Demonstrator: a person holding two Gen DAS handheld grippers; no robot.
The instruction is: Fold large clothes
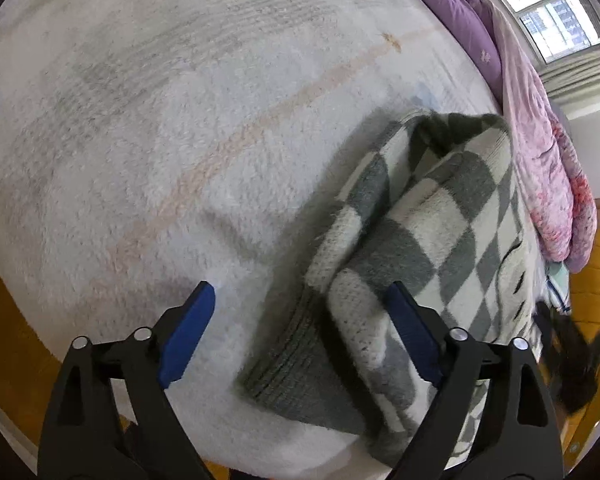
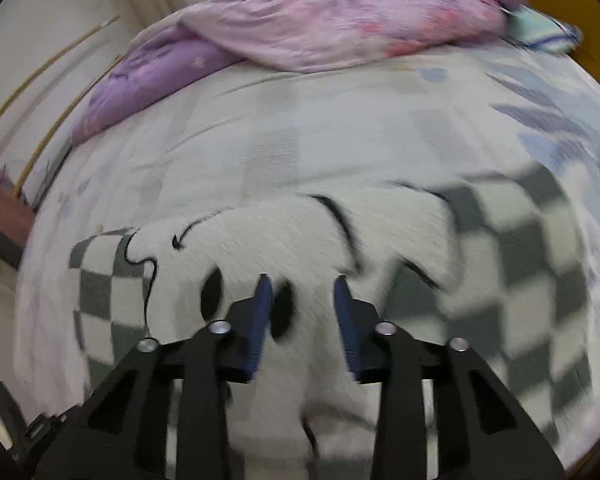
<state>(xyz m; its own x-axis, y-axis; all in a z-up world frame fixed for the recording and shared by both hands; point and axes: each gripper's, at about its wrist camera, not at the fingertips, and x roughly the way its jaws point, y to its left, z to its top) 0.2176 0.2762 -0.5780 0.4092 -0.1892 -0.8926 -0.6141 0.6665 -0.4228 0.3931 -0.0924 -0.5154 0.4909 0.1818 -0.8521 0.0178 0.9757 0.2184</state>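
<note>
A grey and white checkered knit sweater [image 1: 428, 232] lies on the bed, its sleeve with a grey ribbed cuff [image 1: 296, 380] folded over toward the bed's near edge. My left gripper [image 1: 300, 296] is open wide just above the cuff, and its right finger [image 1: 412, 332] is over the sleeve. In the right wrist view the sweater's white front with black drawn lines [image 2: 300, 248] fills the lower half. My right gripper [image 2: 302, 286] is open and empty, close above that white front. The right view is blurred by motion.
The bed has a pale fluffy cover [image 1: 180, 140]. A rumpled pink and purple quilt [image 2: 340, 20] lies along the far side, with a striped pillow [image 2: 548, 32] beside it. A window [image 1: 548, 4] and wooden floor [image 1: 4, 320] edge the bed.
</note>
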